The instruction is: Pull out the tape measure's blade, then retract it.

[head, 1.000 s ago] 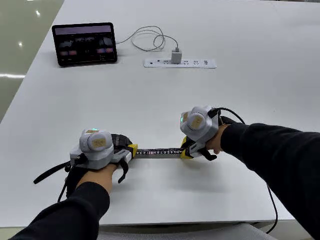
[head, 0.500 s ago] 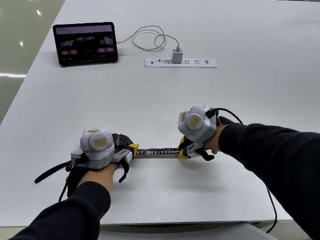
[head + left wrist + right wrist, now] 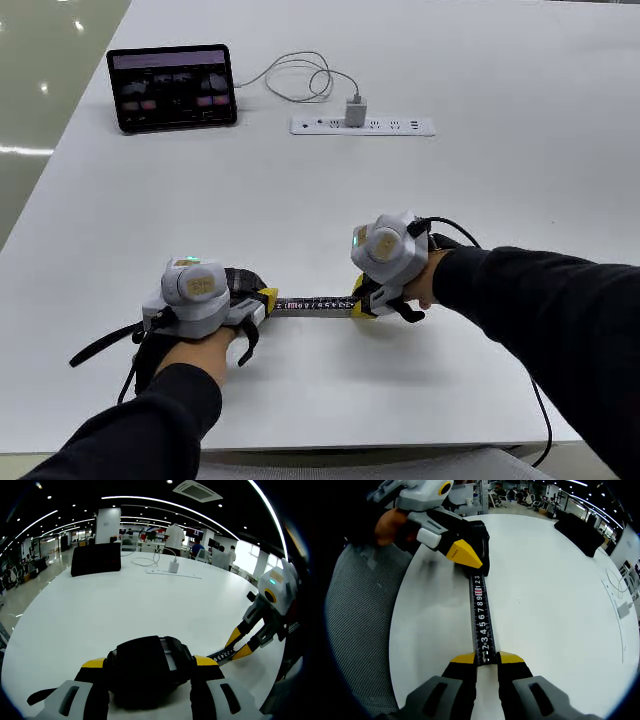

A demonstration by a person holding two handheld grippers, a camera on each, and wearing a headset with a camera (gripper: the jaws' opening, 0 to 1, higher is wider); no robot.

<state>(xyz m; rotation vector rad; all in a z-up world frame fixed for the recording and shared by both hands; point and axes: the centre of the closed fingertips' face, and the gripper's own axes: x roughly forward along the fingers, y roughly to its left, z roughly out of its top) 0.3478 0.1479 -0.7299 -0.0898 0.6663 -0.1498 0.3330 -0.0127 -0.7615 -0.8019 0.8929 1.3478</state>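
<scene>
In the left gripper view, the left gripper's (image 3: pixel 149 662) yellow-tipped fingers clamp the chunky, rounded black tape measure case (image 3: pixel 145 675), which rests on the smooth white counter (image 3: pixel 400 200). The right gripper view makes the printed numerals legible on the narrow flat blade (image 3: pixel 480 617), blurred in the head view. The right gripper's (image 3: pixel 486 658) nearly closed fingers pinch the blade's end.

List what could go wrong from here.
1. Right gripper pinches the blade near its end; if it slips, the blade may snap back into the case.
2. Left gripper holds the case by its sides; a hard pull could twist it free.
</scene>
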